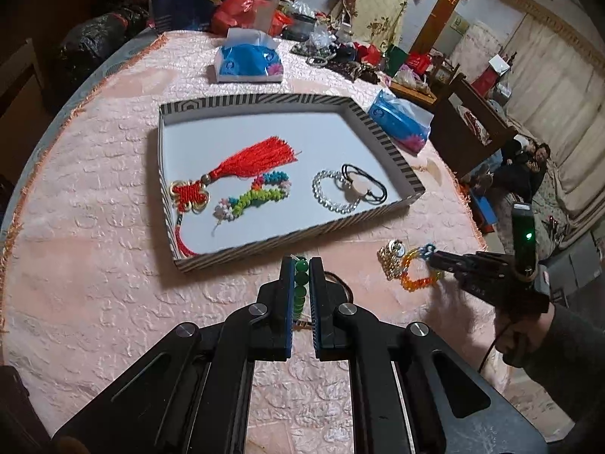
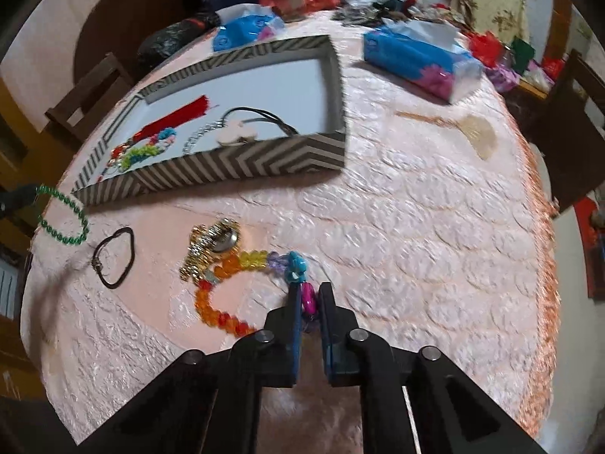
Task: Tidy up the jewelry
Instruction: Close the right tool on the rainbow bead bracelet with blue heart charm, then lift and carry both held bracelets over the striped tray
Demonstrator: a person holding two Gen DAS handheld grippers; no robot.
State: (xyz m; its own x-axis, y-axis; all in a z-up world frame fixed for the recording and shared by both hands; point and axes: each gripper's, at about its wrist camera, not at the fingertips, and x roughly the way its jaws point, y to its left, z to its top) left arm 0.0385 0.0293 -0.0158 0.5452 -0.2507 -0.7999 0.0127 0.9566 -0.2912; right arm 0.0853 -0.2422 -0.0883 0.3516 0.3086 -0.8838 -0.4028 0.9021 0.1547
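Observation:
A striped box (image 1: 378,126) with a white floor holds a red tassel knot (image 1: 242,168), a multicolour beaded piece (image 1: 261,193), a clear bead bracelet (image 1: 329,193) and a black cord pendant (image 1: 363,185). My left gripper (image 1: 301,265) is shut on a green bead bracelet (image 1: 301,276), which hangs at the left edge of the right wrist view (image 2: 68,219). My right gripper (image 2: 308,291) is shut on a rainbow bead bracelet (image 2: 227,302), which also shows in the left wrist view (image 1: 416,276). A gold watch (image 2: 211,246) lies under the bracelet's far side. A black hair tie (image 2: 117,257) lies to its left.
The round table has a pink textured cloth (image 2: 416,227). Two blue tissue packs (image 1: 247,62) (image 2: 419,60) lie behind and right of the box. A beige fan pendant (image 2: 476,132) lies at the right. Bags and clutter (image 1: 321,38) fill the far edge. A person (image 1: 529,159) sits beyond.

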